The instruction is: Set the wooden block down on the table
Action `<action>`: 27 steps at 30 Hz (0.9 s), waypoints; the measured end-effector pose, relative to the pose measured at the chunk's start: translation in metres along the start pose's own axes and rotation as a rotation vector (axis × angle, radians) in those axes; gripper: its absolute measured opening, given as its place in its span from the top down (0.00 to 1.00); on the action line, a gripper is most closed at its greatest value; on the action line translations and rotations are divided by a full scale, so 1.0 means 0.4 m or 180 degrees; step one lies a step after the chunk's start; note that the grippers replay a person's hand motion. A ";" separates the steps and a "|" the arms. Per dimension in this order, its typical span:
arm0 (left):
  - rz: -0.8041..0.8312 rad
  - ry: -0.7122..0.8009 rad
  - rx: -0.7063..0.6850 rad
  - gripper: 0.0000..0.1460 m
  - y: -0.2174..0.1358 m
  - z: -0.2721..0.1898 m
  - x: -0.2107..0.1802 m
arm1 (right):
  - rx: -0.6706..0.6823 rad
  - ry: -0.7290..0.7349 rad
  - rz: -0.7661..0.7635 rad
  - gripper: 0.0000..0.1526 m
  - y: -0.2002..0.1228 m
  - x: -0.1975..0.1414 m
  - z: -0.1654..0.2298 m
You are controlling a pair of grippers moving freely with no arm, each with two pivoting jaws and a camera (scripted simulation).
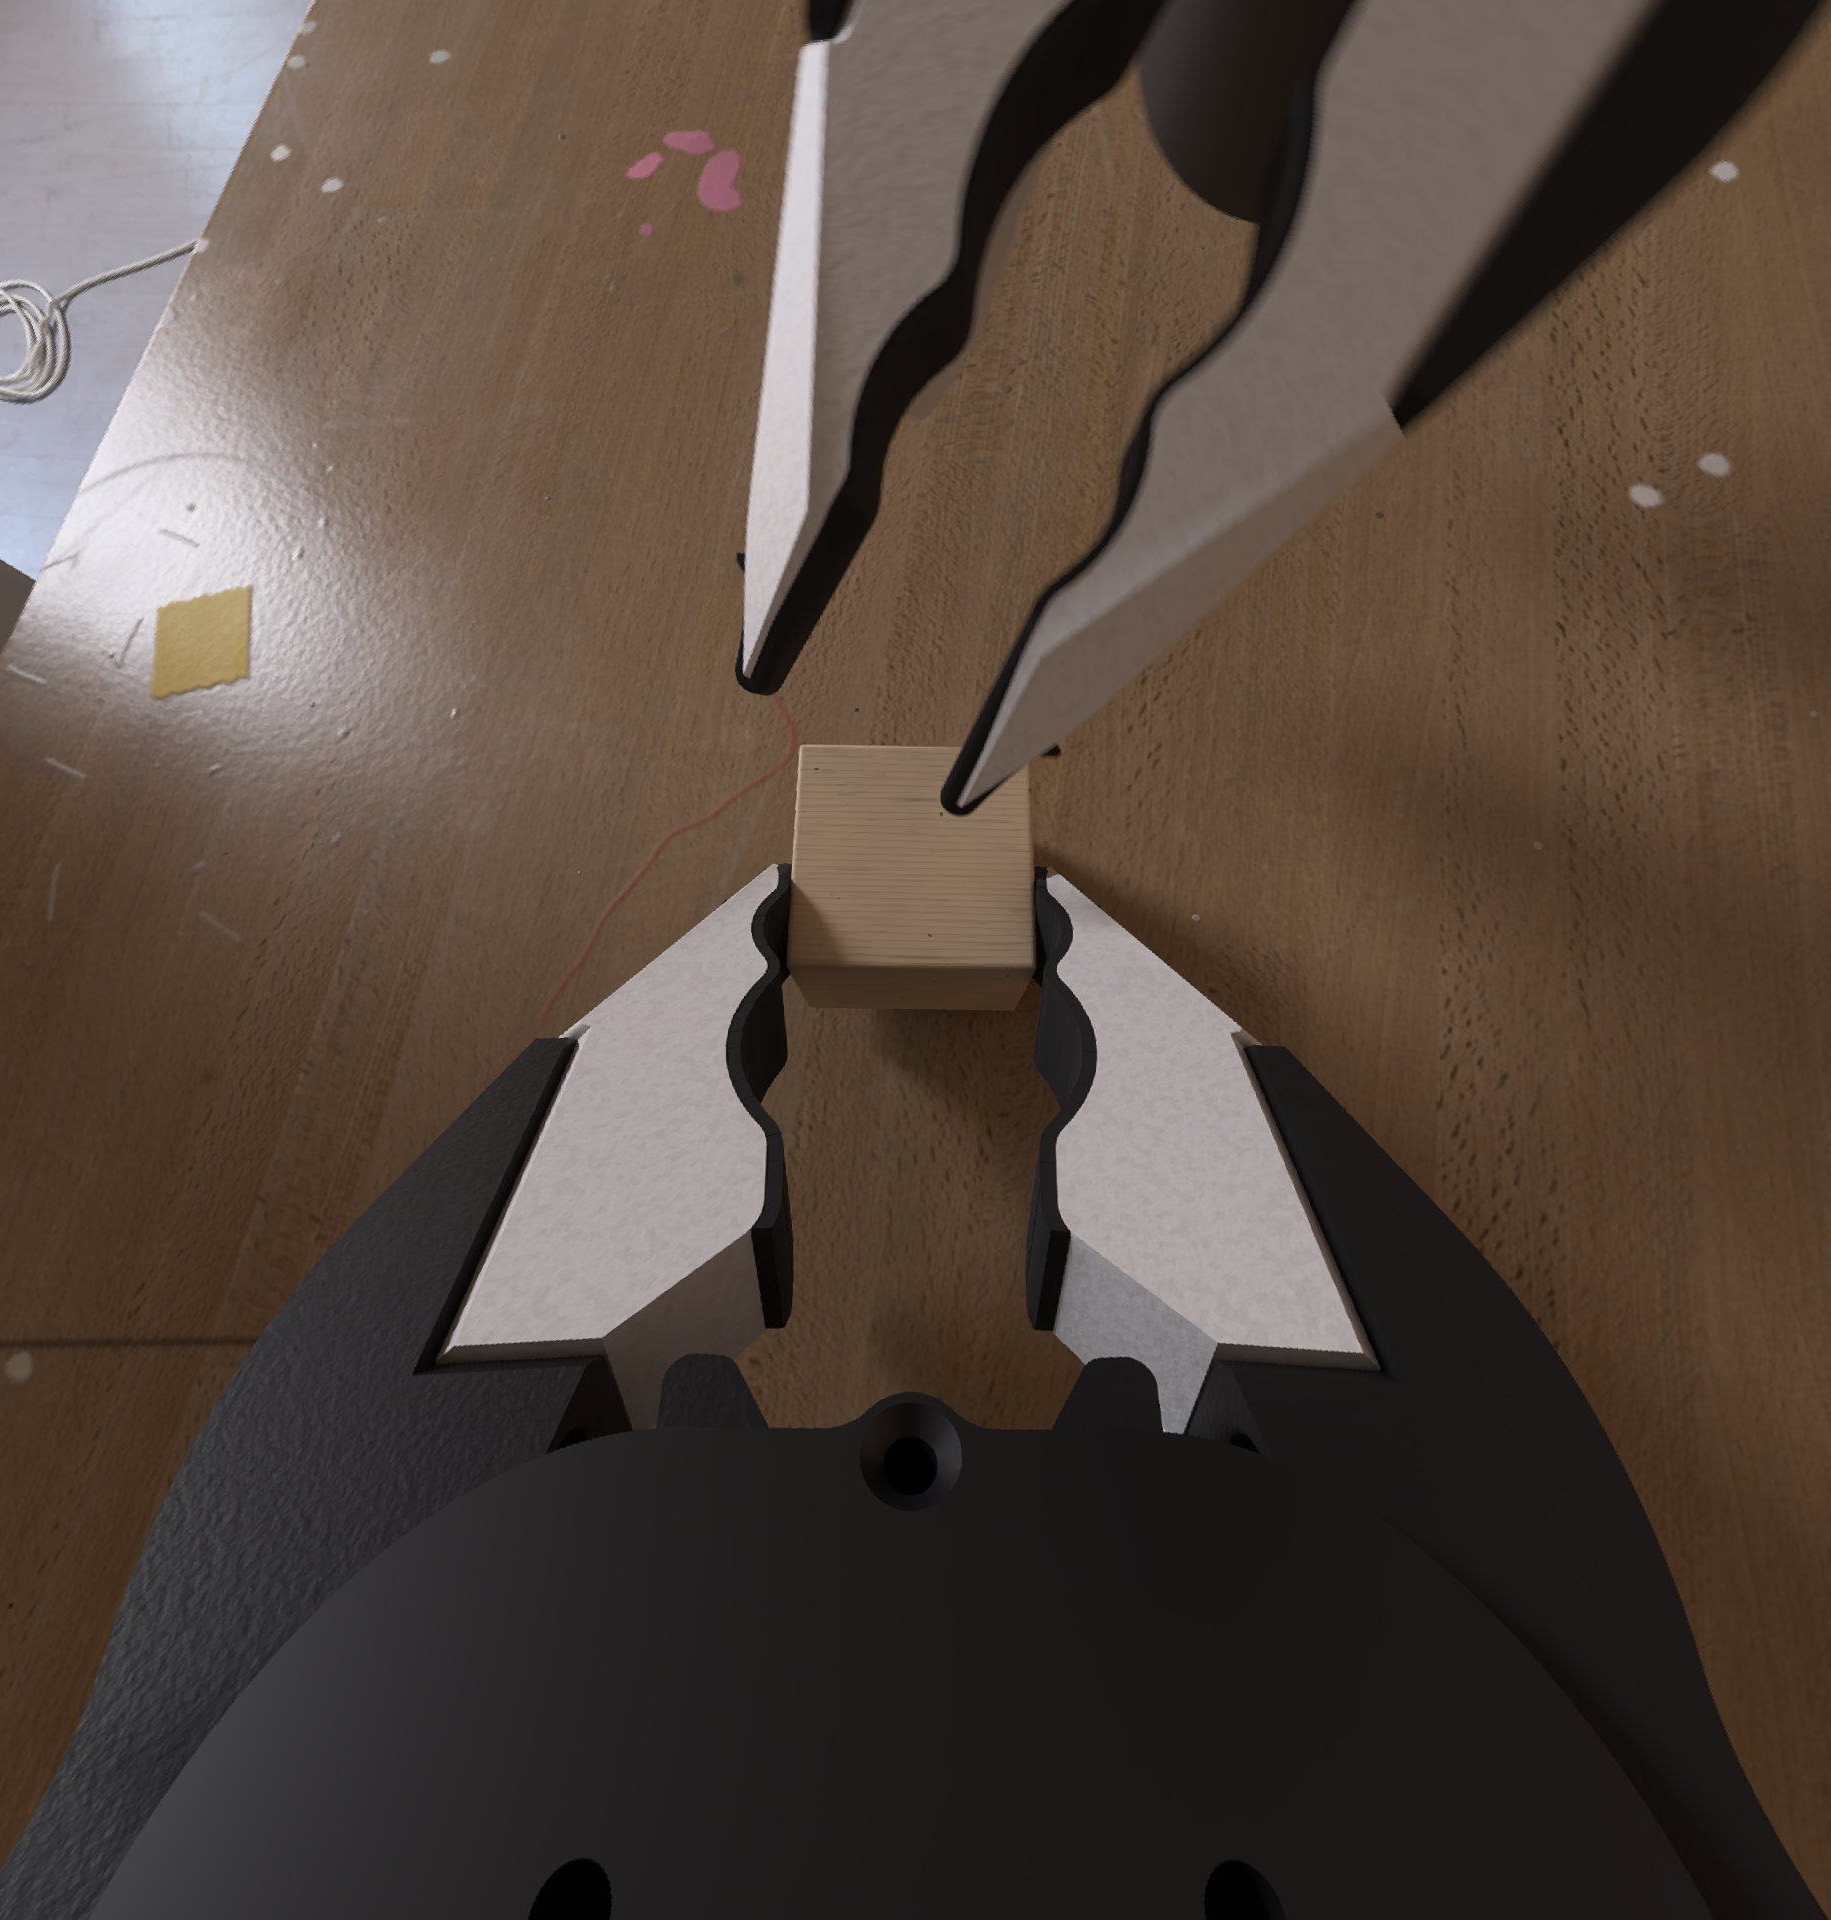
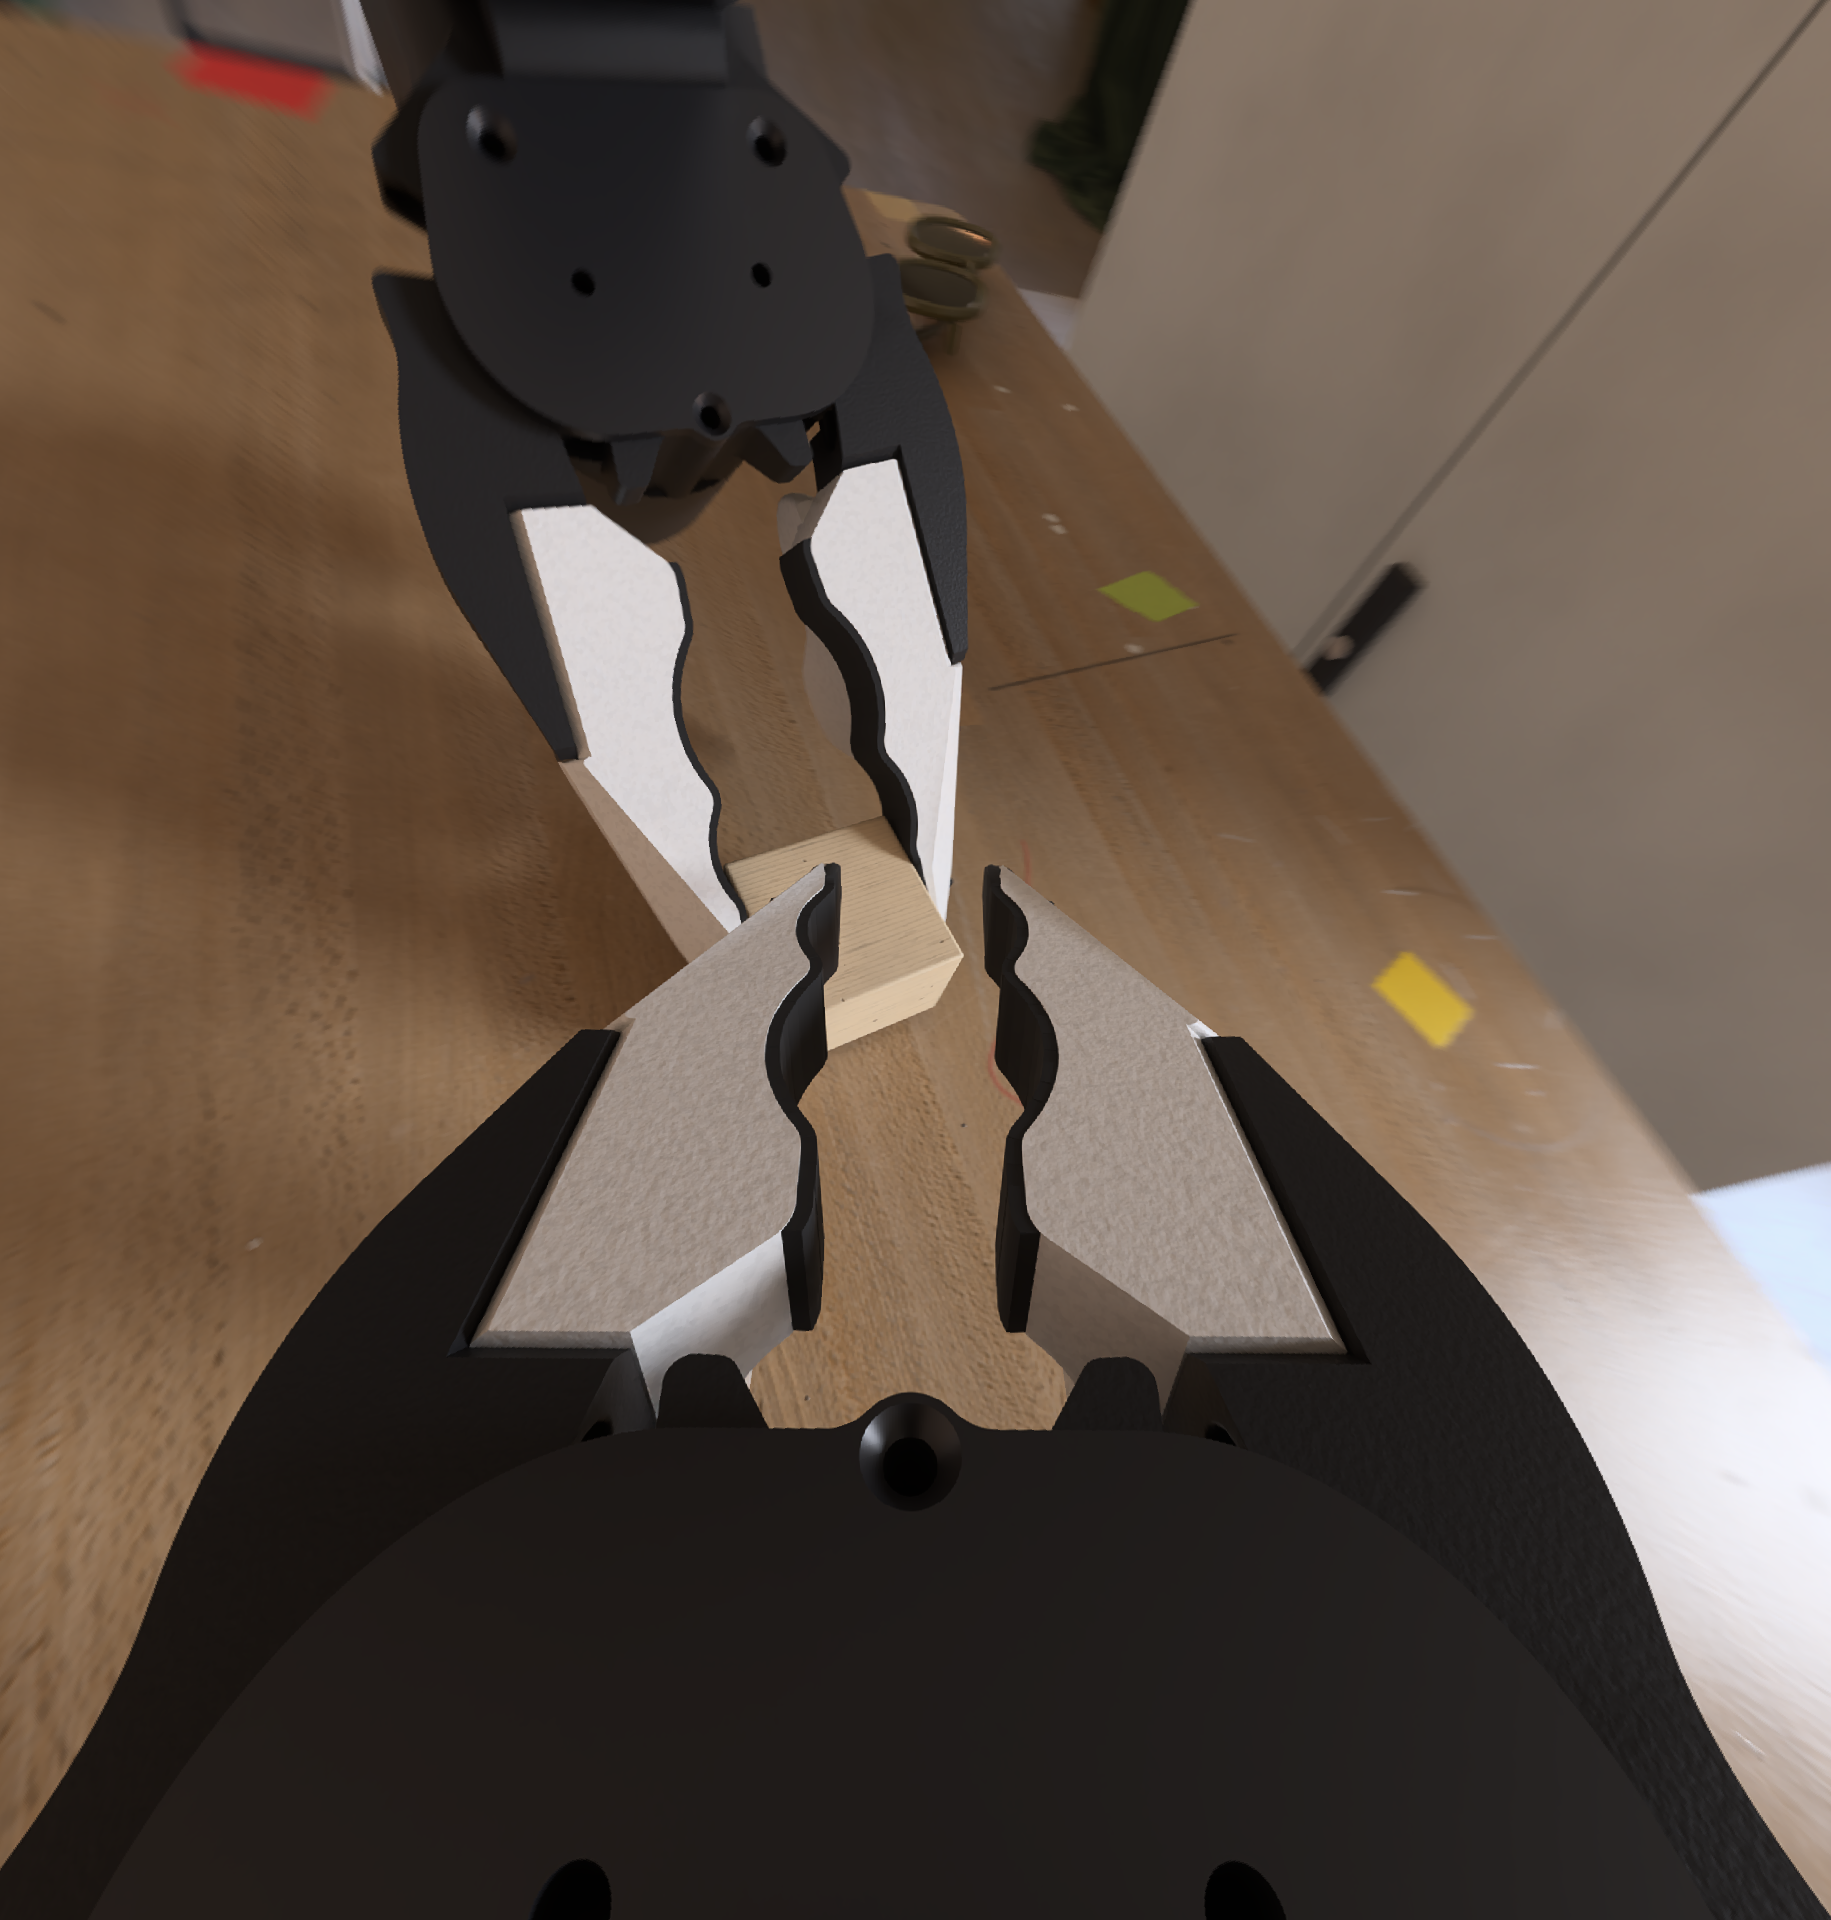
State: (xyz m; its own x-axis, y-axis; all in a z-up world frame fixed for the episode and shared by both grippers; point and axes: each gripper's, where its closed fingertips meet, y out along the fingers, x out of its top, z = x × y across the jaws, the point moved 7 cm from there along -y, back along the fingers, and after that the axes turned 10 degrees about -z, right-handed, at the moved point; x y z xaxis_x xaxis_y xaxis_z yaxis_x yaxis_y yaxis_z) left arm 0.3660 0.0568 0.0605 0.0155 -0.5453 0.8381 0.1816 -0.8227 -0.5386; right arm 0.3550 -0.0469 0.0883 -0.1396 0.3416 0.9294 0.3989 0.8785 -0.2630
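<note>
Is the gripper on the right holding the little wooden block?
No, the right gripper is open with nothing between its fingers; the wooden block sits clamped in the left gripper.

Two black two-finger grippers with white fingers, tip to tip

The left gripper [image 1: 913,904] is clamped at its fingertips; the right gripper [image 2: 911,883], facing it from above, has its jaws parted with nothing between them.

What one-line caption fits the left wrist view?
Left gripper clamps the wooden block above the table; right gripper open beside it.
</note>
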 end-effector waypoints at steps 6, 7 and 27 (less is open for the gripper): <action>-0.0017 0.0004 0.0014 0.69 0.000 0.000 0.000 | -0.0470 -0.0914 0.0979 0.82 0.031 0.048 0.037; -0.0029 0.0022 -0.0001 0.69 -0.001 -0.001 -0.001 | -0.0436 -0.0894 0.1110 0.82 0.035 0.054 0.035; -0.0031 0.0098 -0.0085 0.69 -0.002 -0.007 -0.001 | 0.0725 0.0369 -0.0251 0.82 0.008 -0.021 -0.029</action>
State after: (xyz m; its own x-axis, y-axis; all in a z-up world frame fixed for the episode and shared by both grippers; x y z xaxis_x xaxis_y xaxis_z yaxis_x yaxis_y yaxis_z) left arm 0.3629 0.0573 0.0603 -0.0164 -0.5416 0.8405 0.1552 -0.8318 -0.5330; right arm 0.3682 -0.0507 0.0827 -0.0522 0.2401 0.9693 0.1748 0.9579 -0.2278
